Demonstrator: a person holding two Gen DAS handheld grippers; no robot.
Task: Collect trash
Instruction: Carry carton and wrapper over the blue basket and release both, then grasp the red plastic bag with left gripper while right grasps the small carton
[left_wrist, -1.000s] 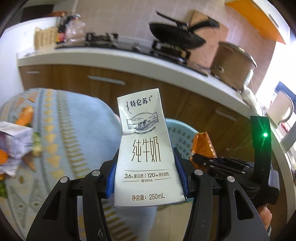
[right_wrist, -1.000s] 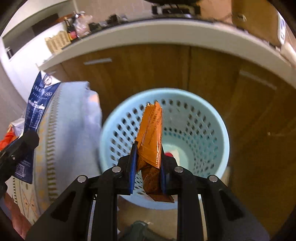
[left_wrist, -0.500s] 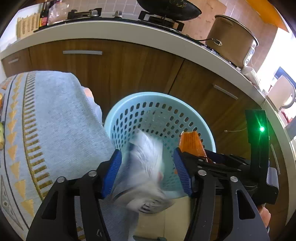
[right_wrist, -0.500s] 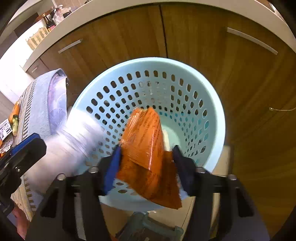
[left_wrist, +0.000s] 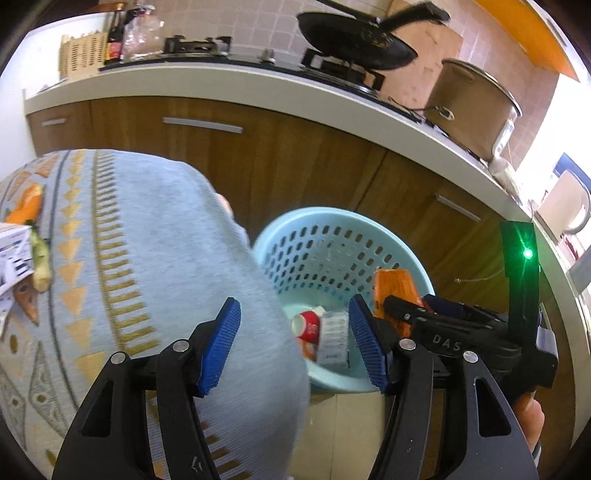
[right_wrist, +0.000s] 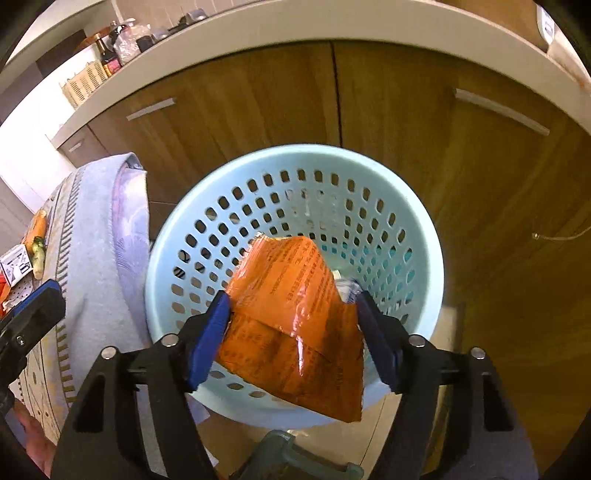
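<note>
Perforated plastic basket (right_wrist: 402, 206) — crinkled orange wrapper (right_wrist: 295, 317)

**Obscured, cropped and unclear items**

- Light-blue basket (left_wrist: 343, 229): near rim hidden behind the patterned cloth (left_wrist: 122, 236) in the left wrist view; its floor mostly covered by the orange wrapper (right_wrist: 295, 314) in the right wrist view.
- Carton in basket (left_wrist: 334, 341): blurred, print unreadable.
- Red-and-white item (left_wrist: 308, 326) beside it: too blurred to identify.
- White box (left_wrist: 13, 254): cut off by left edge.
- Orange wrapper text: too small to read.
- Bottles (right_wrist: 107, 53) on counter (right_wrist: 295, 27): labels indistinct.
</note>
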